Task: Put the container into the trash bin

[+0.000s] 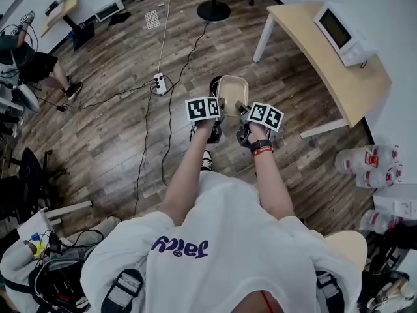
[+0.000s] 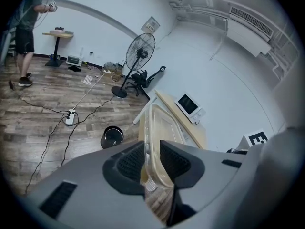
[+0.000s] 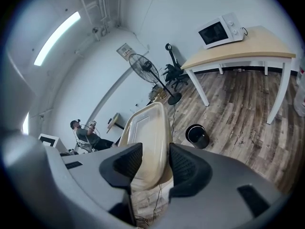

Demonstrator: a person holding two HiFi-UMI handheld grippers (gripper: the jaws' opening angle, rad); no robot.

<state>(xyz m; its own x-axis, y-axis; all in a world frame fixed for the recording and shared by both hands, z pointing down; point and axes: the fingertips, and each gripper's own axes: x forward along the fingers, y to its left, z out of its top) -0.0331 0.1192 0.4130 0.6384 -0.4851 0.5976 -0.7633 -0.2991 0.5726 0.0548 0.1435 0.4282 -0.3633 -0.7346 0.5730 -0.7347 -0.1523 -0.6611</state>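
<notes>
Container [image 1: 232, 91] is clamped from both sides: my left gripper [image 2: 151, 162] pinches its left rim, my right gripper [image 3: 151, 162] its right rim, with the trash bin [image 2: 112, 136] just beyond.

no legible text; shirt print [image 1: 180, 246] unclear

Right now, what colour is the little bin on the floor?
The trash bin is black. It shows best in the right gripper view.
</notes>
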